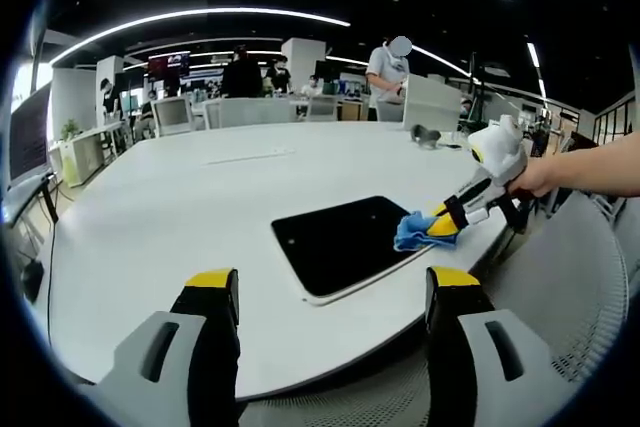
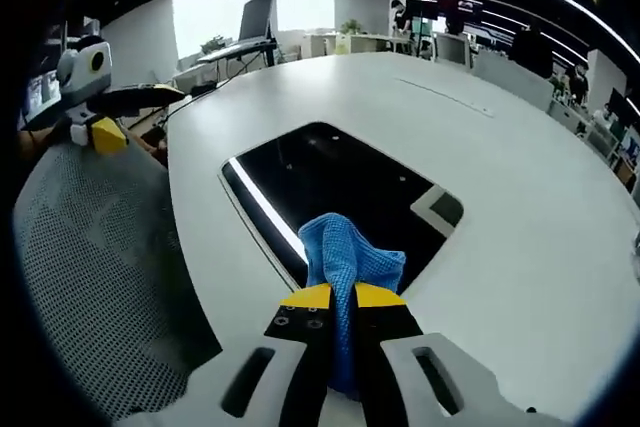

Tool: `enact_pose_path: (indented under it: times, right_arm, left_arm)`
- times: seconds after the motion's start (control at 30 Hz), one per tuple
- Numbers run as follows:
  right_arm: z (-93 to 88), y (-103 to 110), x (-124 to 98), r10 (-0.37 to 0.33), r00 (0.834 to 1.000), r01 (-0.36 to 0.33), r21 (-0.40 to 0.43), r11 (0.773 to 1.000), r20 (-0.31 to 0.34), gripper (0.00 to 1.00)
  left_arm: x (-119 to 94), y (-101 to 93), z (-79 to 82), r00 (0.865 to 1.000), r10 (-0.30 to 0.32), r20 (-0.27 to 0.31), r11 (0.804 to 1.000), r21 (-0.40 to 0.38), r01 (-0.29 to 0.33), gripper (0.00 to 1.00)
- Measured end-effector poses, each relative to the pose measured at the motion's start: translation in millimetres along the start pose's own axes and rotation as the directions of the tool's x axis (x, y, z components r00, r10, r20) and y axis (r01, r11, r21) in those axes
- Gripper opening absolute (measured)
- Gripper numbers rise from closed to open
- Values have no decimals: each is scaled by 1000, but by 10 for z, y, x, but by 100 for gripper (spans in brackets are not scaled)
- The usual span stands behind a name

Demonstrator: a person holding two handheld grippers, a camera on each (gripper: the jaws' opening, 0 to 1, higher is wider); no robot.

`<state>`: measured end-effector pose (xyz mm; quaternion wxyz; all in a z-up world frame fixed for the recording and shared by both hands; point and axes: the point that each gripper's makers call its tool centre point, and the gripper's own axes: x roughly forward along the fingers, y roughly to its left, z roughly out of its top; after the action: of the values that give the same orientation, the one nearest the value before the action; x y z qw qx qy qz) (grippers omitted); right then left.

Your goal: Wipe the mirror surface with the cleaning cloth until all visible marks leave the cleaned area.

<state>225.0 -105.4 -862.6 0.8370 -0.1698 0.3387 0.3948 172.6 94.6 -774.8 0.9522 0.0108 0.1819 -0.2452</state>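
White surface point(image 1: 170, 207): a broad, rounded top carrying the mirror, in an open office with ceiling light strips, desks, monitors and several people standing at 12 o'clock in the left gripper view.
Chair point(image 2: 90, 247): grey mesh, at 9 o'clock in the right gripper view, just beside the surface's edge.
Mirror point(image 1: 345, 242): a dark, flat rectangle lying near the surface's edge; in the left gripper view its long axis runs from 8 o'clock to 2 o'clock.
Mirror in the right gripper view point(image 2: 340, 187): reflects a bright light strip along its 9 o'clock edge.
Cleaning cloth point(image 2: 350, 262): blue, bunched, resting on the mirror's near part; in the left gripper view it sits at the mirror's 3 o'clock corner point(image 1: 412, 231).
Right gripper point(image 2: 333, 297): yellow-tipped fingers pinched narrow on the cloth; seen from the left gripper view with a hand point(image 1: 535, 175) behind it.
Left gripper point(image 1: 335, 287): fingers spread wide, holding nothing, hovering off the surface's near edge.
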Motion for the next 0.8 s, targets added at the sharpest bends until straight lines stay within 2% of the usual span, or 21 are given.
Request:
enact_pose_path:
  times: [0.33,0.8]
  right_arm:
    - [108,92,105,25,1000,-25,-27,999,3,0]
    - [287,286,272,71,997,-70,-10,997,29,0]
  left_arm:
    - [-1,4,0,1000,1,0,1000,0,-1,75]
    - [-3,0,0,1000,1,-1,1000,0,-1,74]
